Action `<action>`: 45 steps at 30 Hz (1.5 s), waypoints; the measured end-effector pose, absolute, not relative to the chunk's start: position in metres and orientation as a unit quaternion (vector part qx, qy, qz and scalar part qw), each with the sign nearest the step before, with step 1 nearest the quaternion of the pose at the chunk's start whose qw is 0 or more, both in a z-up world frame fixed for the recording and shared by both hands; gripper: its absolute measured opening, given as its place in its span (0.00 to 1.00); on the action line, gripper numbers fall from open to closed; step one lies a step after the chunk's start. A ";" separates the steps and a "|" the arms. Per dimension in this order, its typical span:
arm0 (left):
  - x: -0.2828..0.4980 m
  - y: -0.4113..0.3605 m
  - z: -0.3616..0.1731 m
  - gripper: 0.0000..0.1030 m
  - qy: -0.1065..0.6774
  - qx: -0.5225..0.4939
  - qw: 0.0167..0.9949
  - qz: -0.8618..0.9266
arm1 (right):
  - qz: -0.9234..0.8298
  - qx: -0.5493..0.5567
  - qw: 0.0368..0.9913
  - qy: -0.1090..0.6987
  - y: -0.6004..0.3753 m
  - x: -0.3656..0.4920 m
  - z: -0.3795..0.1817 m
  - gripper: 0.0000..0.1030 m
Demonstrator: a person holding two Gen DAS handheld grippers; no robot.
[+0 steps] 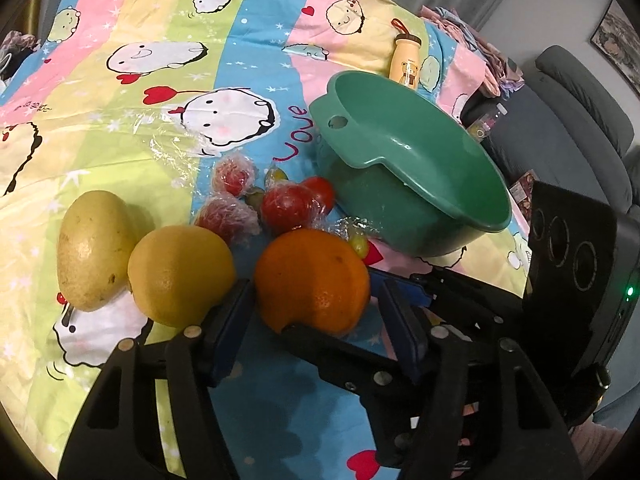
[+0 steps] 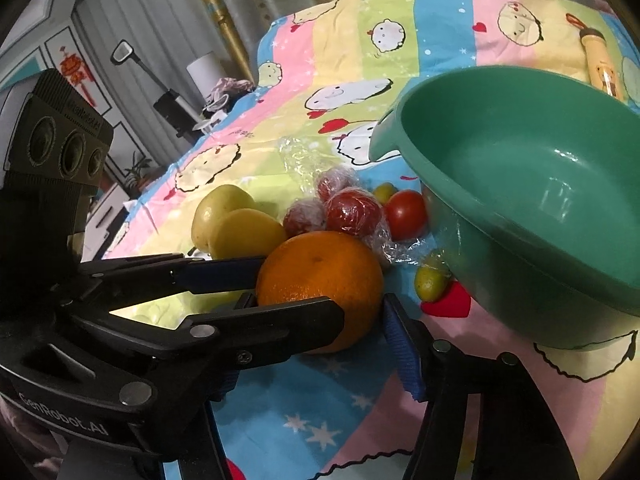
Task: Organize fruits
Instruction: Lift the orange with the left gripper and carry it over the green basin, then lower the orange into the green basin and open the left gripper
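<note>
Fingers (image 1: 230, 320) of the left gripper (image 1: 314, 292) stand spread, one on each side of a round orange citrus fruit (image 1: 312, 276) that sits on the striped cartoon-print sheet (image 1: 160, 40). The right gripper (image 2: 316, 302) reaches in crosswise, its fingers also parted around the same fruit, one in front and one behind. I cannot tell whether any pad actually presses it.

Just left of the orange lie a round yellow citrus fruit (image 1: 180, 272) and an oblong yellow-green fruit (image 1: 92, 248), touching each other. Behind are red fruits wrapped in clear film (image 1: 286, 204), a bare red tomato (image 1: 320, 192) and a small green fruit (image 1: 360, 242). A tilted green plastic basin (image 1: 420, 216) stands beside them. Farther back lies a yellow bottle with a bear print (image 1: 406, 60).
</note>
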State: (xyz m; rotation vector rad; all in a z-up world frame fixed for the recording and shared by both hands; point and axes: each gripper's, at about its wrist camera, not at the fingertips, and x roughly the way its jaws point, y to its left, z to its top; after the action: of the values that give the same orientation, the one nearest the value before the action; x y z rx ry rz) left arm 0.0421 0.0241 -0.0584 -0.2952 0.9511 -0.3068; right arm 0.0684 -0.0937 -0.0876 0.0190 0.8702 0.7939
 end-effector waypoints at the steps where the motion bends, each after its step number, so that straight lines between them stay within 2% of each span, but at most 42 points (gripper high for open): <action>1: 0.041 0.024 -0.058 0.61 0.454 -0.140 0.867 -0.147 | 0.374 0.009 0.833 0.408 -0.094 0.067 -0.087 0.62; 20: 0.007 0.007 -0.021 0.60 0.418 -0.125 0.885 -0.161 | 0.373 -0.008 0.864 0.338 -0.112 0.021 -0.051 0.61; 36: 0.053 -0.031 0.015 0.60 0.375 -0.092 0.898 -0.213 | 0.320 0.024 0.911 0.261 -0.150 0.039 -0.019 0.61; 45: 0.094 -0.047 0.009 0.60 0.392 -0.104 0.884 -0.232 | 0.292 0.038 0.917 0.268 -0.167 0.068 -0.022 0.61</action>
State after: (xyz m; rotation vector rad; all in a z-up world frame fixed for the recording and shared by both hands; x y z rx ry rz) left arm 0.0937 -0.0474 0.0087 -0.2159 0.8166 -0.4818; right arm 0.0679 -0.1670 -0.0219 0.0782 0.5520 0.6007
